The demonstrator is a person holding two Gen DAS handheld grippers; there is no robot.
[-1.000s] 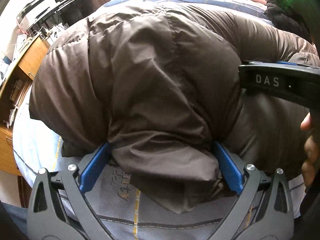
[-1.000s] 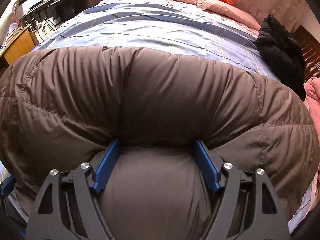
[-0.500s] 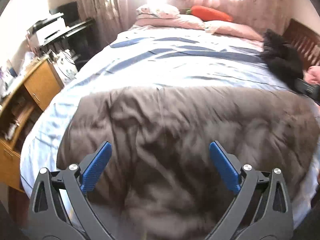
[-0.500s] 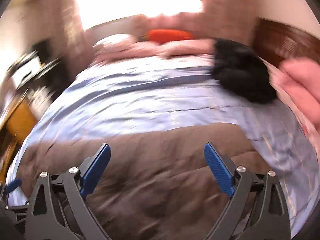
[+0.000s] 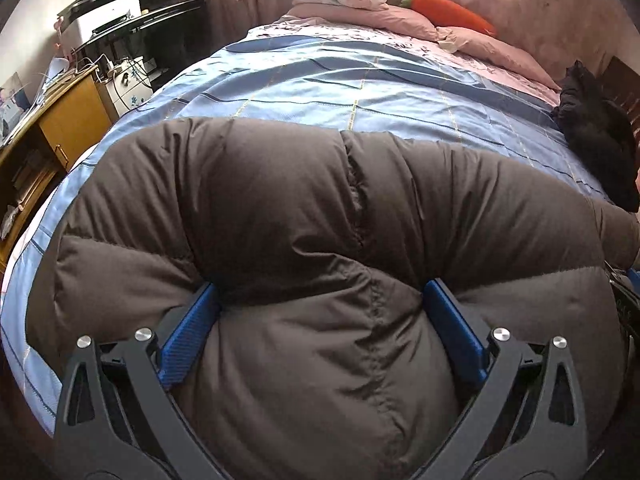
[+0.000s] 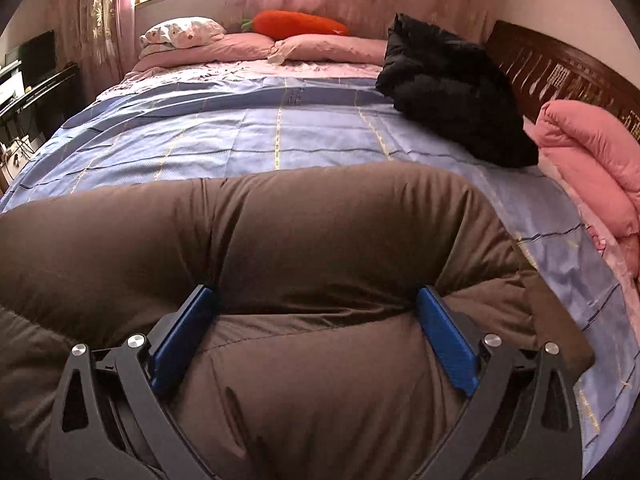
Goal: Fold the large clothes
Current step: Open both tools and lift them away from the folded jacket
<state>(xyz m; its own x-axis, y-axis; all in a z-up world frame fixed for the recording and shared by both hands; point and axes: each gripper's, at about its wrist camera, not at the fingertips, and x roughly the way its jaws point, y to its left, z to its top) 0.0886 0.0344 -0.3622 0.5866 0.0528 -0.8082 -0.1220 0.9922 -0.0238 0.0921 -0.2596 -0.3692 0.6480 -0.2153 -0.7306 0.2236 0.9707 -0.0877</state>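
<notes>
The bed (image 6: 280,136) is used as the folding surface. The jacket (image 5: 320,216) is spread across it, bulging between both sets of jaws. It is straddled by the wide-spread left gripper (image 5: 320,304) and right gripper (image 6: 316,304), presumably to press the fold flat.

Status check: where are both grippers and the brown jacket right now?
Left gripper and right gripper: wide open, fingers sunk in puffy brown down jacket. Jacket bunched on blue striped bedspread. Black padded garment lies clear beyond.
</notes>
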